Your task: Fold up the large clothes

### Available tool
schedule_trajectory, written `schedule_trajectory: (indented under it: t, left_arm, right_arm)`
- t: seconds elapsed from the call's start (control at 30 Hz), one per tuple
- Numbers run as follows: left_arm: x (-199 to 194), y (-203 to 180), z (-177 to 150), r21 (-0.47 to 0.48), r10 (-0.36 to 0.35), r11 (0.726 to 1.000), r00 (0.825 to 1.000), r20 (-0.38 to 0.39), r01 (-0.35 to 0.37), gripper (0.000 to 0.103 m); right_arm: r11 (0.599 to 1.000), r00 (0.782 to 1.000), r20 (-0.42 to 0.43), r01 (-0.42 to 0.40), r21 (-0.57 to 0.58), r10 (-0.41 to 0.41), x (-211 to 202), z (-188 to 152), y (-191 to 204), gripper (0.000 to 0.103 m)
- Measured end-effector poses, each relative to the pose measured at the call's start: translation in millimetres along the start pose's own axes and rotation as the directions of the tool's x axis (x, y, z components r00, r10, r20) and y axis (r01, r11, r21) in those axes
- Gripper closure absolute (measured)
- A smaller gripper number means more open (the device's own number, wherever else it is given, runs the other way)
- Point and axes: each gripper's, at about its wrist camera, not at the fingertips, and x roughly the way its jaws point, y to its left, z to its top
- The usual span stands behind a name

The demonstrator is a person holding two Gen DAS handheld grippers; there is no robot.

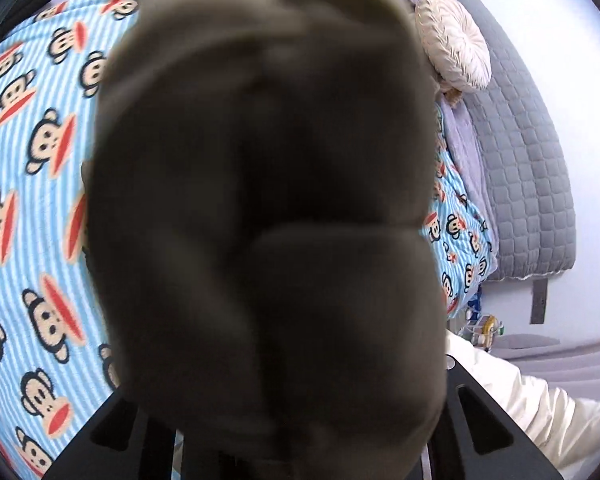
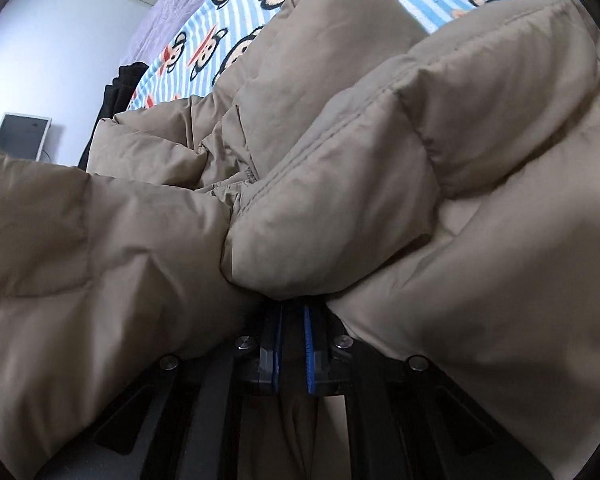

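A tan puffer jacket (image 1: 260,200) bulges right up against the left wrist camera, blurred and dark, and fills the middle of that view. It hides the fingers of my left gripper; only its black base (image 1: 484,420) shows below, and the cloth hangs lifted above the bed. In the right wrist view the same jacket (image 2: 380,184) lies in thick quilted folds. My right gripper (image 2: 292,320) is shut on a fold of it. Its blue pads (image 2: 309,344) stand close together with cloth pinched between them.
The bed carries a blue-striped monkey-print blanket (image 1: 40,160) (image 2: 220,52). A round cream pillow (image 1: 456,40) leans on a grey quilted headboard (image 1: 532,160). A white sleeve (image 1: 520,396) is at lower right. A black garment (image 2: 116,92) hangs at the bed's edge.
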Motion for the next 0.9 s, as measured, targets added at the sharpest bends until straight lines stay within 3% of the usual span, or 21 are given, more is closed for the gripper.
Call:
schedule_trajectory:
  t: [0.13,0.23,0.3,0.5,0.57,0.6,0.67,0.73,0.9]
  left_arm:
    - [19,-40,12,0.048,0.026,0.999,0.999,-0.023,-0.025,0.066]
    - [37,-66,19,0.084,-0.003,0.996,0.999,-0.051,0.007,0.037]
    - [56,-83,22,0.114,-0.022,0.993,0.996,-0.088,0.032,0.032]
    - [123,-130,32,0.200,-0.081,0.973,0.981,-0.179,0.117,0.032]
    - [134,-121,45,0.226,-0.065,0.968,0.979,-0.191,0.108,0.025]
    - [136,-111,38,0.227,-0.064,0.968,0.979,-0.192,0.108,0.019]
    - [150,-115,40,0.233,-0.043,0.969,0.984,-0.175,0.084,0.018]
    - [159,-110,42,0.243,-0.020,0.968,0.986,-0.163,0.060,0.018]
    - [193,-118,39,0.282,0.055,0.959,0.991,-0.121,-0.019,0.018]
  right_arm:
    - [1.000,0.999,0.039,0.000,0.003,-0.001,-43,-5,-13,0.095]
    - [0.999,0.994,0.108,0.004,0.042,-0.008,-86,-20,-38,0.090]
    - [0.996,0.989,0.145,0.004,0.086,-0.017,-111,-32,-58,0.090]
    - [0.973,0.976,0.206,0.024,0.230,-0.072,-167,-78,-114,0.090]
    - [0.964,0.975,0.207,0.023,0.265,-0.080,-179,-92,-129,0.088]
    - [0.960,0.975,0.206,0.022,0.278,-0.082,-185,-99,-135,0.084]
    - [0.956,0.975,0.208,0.018,0.294,-0.083,-194,-112,-140,0.065]
    - [0.957,0.970,0.233,-0.001,0.290,-0.070,-209,-125,-142,0.033]
    - [0.971,0.954,0.286,-0.152,0.187,0.094,-238,-158,-131,0.030]
